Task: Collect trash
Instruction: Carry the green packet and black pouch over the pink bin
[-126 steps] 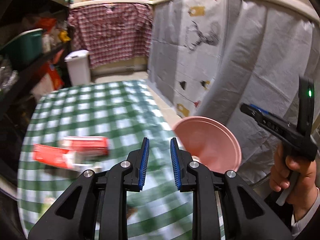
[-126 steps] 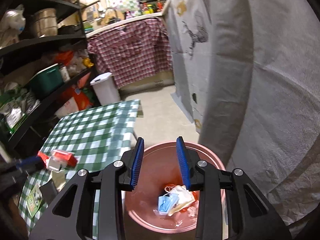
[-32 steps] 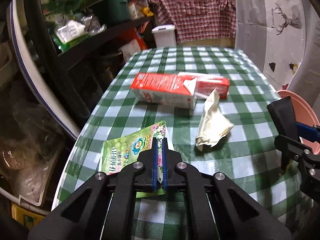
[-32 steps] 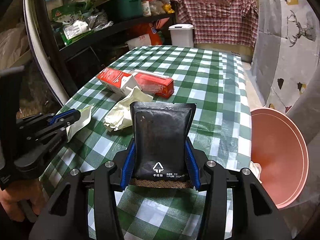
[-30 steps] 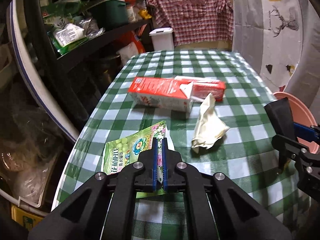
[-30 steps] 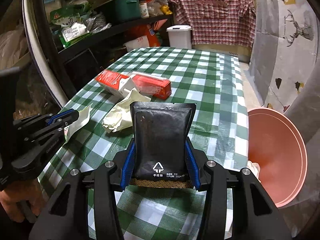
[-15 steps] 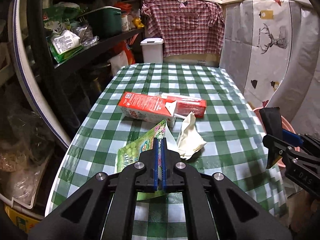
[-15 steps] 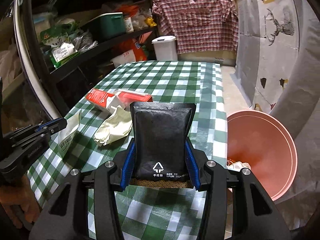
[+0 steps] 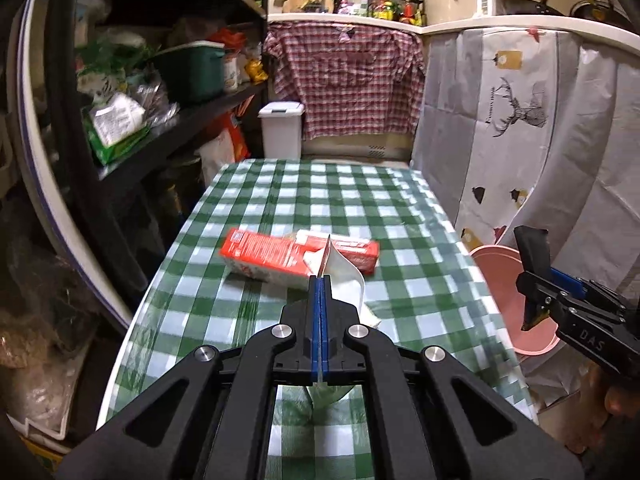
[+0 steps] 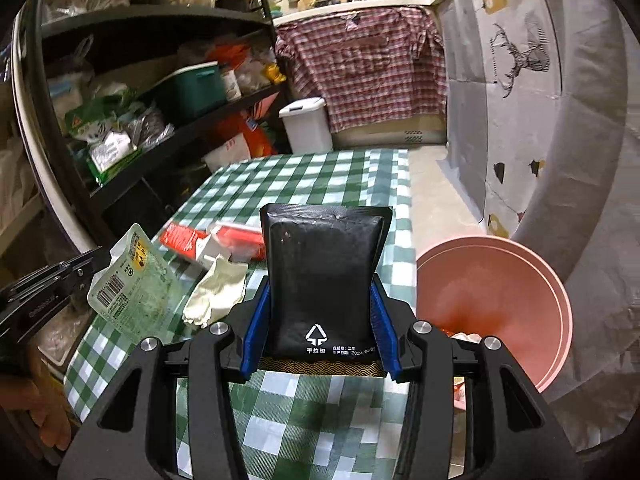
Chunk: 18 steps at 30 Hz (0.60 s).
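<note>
Where the checkered surface (image 10: 320, 176) ends at the right of the right wrist frame, a pink basin (image 10: 552, 300) stands below its edge, with a few pale scraps and something reddish lying in its bottom; what they are cannot be told. In the left wrist frame the same basin shows at the right edge, partly hidden.

At lower centre of the right wrist frame, the right gripper (image 10: 318, 328) has its fingers clenched on a black pouch (image 10: 322, 276), which stands upright between the blue pads, raised over the near part of the surface and just left of the basin.

Lower centre in the left wrist frame, the left gripper (image 9: 320, 328) has its fingers pressed nearly together on a green snack wrapper (image 10: 132, 280), seen edge-on there; in the right wrist frame it hangs tilted at the left, clear of the surface.

On the surface, mid-frame, lie a red carton (image 9: 268, 258), a red box (image 9: 352, 252) touching it behind, and a crumpled pale glove (image 10: 216, 292) just in front.
</note>
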Motion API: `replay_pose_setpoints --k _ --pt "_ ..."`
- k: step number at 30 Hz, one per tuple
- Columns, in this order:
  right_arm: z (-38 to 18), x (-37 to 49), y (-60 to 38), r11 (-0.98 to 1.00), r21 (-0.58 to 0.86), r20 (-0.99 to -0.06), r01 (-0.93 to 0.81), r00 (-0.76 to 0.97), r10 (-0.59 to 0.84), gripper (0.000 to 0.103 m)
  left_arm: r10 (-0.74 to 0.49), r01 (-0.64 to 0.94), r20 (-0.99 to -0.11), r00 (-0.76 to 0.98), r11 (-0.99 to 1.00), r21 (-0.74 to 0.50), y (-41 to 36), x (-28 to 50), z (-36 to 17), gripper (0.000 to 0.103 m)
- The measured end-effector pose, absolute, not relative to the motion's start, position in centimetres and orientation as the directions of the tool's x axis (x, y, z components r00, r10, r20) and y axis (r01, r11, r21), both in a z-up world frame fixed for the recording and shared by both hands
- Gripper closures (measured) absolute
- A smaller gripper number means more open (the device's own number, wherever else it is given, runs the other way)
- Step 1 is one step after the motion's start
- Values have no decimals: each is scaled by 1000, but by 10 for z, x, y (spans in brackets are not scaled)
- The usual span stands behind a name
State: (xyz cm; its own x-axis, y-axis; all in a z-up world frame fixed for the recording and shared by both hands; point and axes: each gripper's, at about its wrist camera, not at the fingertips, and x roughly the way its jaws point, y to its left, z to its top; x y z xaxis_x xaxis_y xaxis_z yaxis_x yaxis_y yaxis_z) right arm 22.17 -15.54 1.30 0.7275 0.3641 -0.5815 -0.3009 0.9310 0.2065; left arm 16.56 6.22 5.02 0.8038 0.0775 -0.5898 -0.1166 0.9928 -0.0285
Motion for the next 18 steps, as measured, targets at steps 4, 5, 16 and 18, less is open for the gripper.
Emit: replay_pose_setpoints --k 4,5,16,18 --pt "19 223 -165 935 213 -568 -282 743 354 56 66 -94 -573 817 995 -19 53 168 62 103" --pt "20 223 -168 937 214 -566 -276 747 349 56 63 -91 -570 819 996 -20 51 168 65 103" --pt "30 232 -200 962 202 -560 -186 784 269 56 -25 -2 -520 854 999 -50 10 190 100 103" --pt "31 234 -208 965 204 -560 -166 789 254 56 -47 24 -513 857 998 -51 -1 195 104 103"
